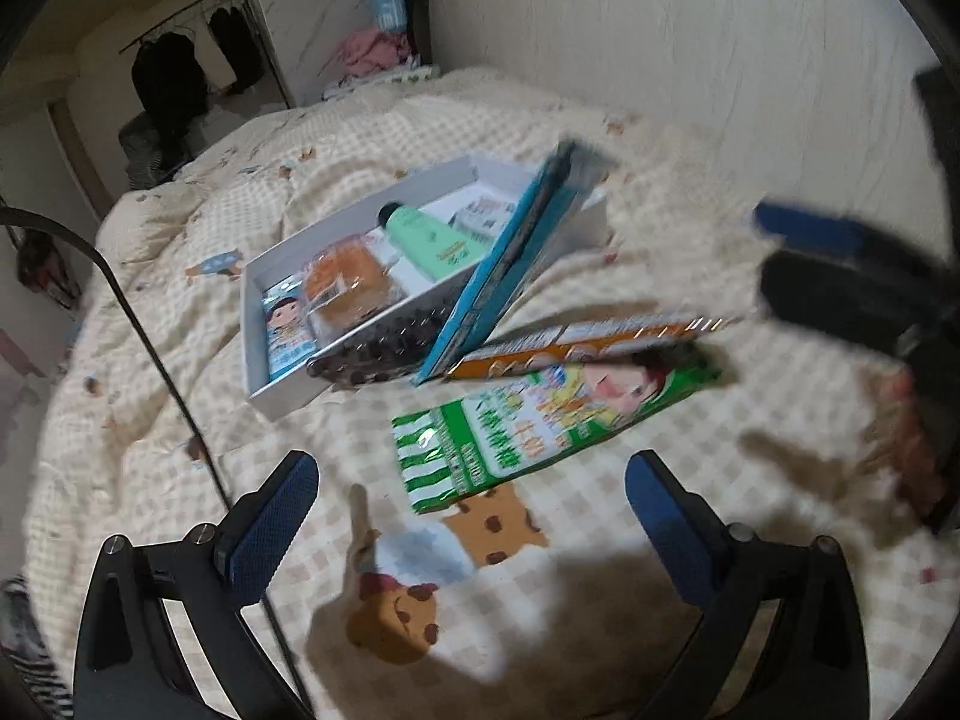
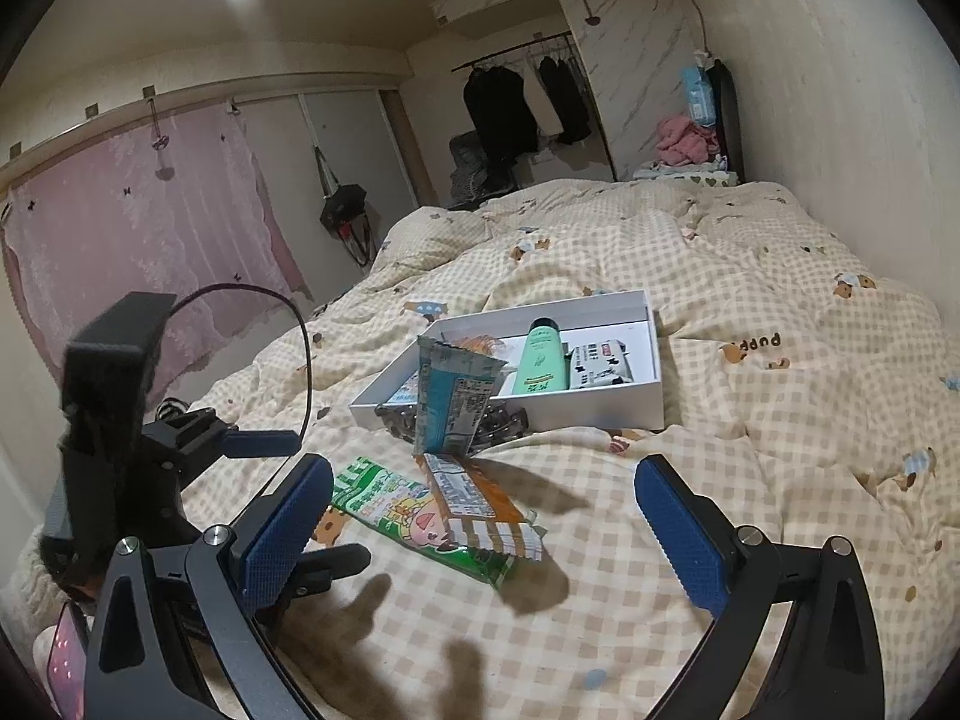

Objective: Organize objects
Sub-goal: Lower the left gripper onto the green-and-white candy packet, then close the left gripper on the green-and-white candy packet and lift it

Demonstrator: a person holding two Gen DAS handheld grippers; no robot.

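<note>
Now both tongs, left tongs and right tongs, gape with nothing in them. At twelve o'clock on the bed lies the green snack bag, light, crinkly, slippery. Pinch its flat end. Behind sits the white box.

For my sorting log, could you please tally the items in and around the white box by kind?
Flat snack packets: 3, blue, orange, green
Tubes: 1, green
Tissue packs: 1
Wrapped buns: 1
Small cartoon packets: 1
Dark studded items: 1
Boxes: 1
Total: 9
</note>
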